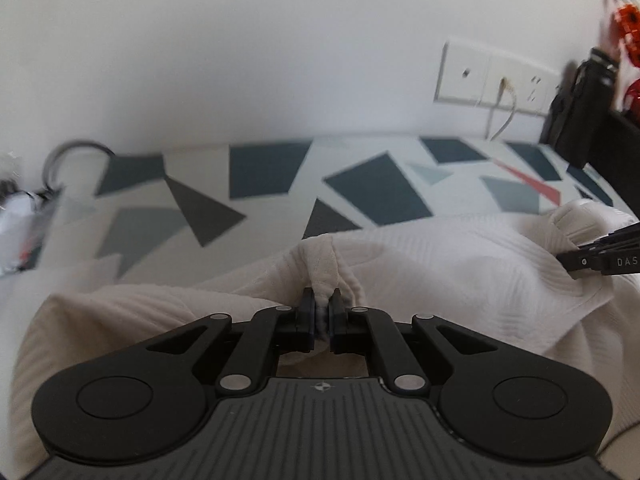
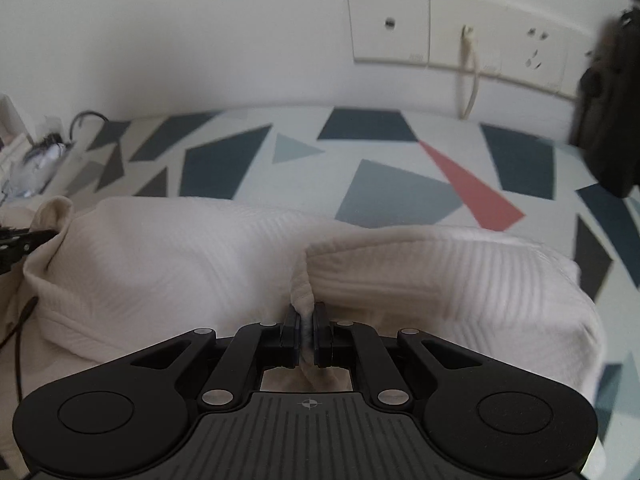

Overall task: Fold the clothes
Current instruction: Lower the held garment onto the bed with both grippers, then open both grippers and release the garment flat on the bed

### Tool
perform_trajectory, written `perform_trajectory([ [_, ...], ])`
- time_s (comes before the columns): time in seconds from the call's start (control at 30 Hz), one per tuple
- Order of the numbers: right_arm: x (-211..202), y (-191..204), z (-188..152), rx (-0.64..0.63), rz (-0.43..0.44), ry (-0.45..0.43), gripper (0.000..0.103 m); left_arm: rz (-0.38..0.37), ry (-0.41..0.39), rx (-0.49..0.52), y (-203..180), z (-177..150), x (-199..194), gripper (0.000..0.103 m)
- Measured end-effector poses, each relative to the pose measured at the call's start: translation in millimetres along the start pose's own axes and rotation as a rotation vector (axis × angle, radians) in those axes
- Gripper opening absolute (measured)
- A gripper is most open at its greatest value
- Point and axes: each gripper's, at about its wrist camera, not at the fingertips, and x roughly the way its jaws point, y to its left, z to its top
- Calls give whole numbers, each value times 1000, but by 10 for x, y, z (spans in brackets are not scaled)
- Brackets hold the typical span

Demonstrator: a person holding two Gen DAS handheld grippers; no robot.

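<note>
A cream ribbed garment [image 1: 440, 264] lies bunched on a sheet printed with dark geometric shapes [image 1: 260, 172]. My left gripper [image 1: 323, 300] is shut on a pinched fold of this garment, which rises between its fingers. In the same view the right gripper [image 1: 568, 258] reaches in from the right edge and holds another raised part of the cloth. In the right wrist view the garment [image 2: 180, 248] spreads wide, and my right gripper [image 2: 307, 314] is shut on a narrow ridge of it. The left gripper [image 2: 40, 236] shows at the left edge, pinching a cloth corner.
A white wall with a socket panel [image 2: 452, 32] and a plugged cable [image 2: 468, 76] stands behind the bed. A black bag [image 1: 580, 108] and red-orange items [image 1: 624, 40] are at the right. A grey cable loop [image 1: 76, 152] and clutter [image 2: 36, 160] sit at the left.
</note>
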Motion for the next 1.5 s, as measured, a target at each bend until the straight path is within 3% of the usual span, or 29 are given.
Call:
perform_trajectory([
  [0.1, 102, -42, 50, -8, 21, -4, 6, 1, 39, 12, 69, 80, 207, 6],
  [0.23, 85, -127, 173, -3, -2, -43, 5, 24, 16, 36, 169, 248, 257, 6],
  [0.47, -140, -522, 642, 166, -142, -338, 5, 230, -182, -137, 702, 895, 191, 6],
  [0.53, -207, -605, 773, 223, -153, -393, 5, 268, -207, -150, 775, 1016, 188, 6],
  [0.67, -37, -606, 860, 190, -157, -328, 5, 270, -159, -71, 745, 1024, 345, 6],
  [0.8, 238, -579, 785, 159, -150, -232, 7, 227, -85, -26, 628, 901, 499, 7],
  [0.87, 340, -565, 750, 164, -148, -206, 20, 204, -48, -7, 571, 840, 572, 11],
  [0.93, 322, -573, 717, 176, -142, -208, 54, 181, -11, 12, 514, 778, 644, 28],
  [1.03, 180, -528, 673, 183, -144, -233, 75, 134, -15, -3, 501, 734, 500, 53],
  [1.2, -329, -537, 493, 236, -134, -277, 89, 89, -43, -47, 606, 497, -61, 64],
  [1.5, -1013, -556, -491, 347, -182, -189, 90, 21, -95, -127, 796, 39, -1073, 66],
])
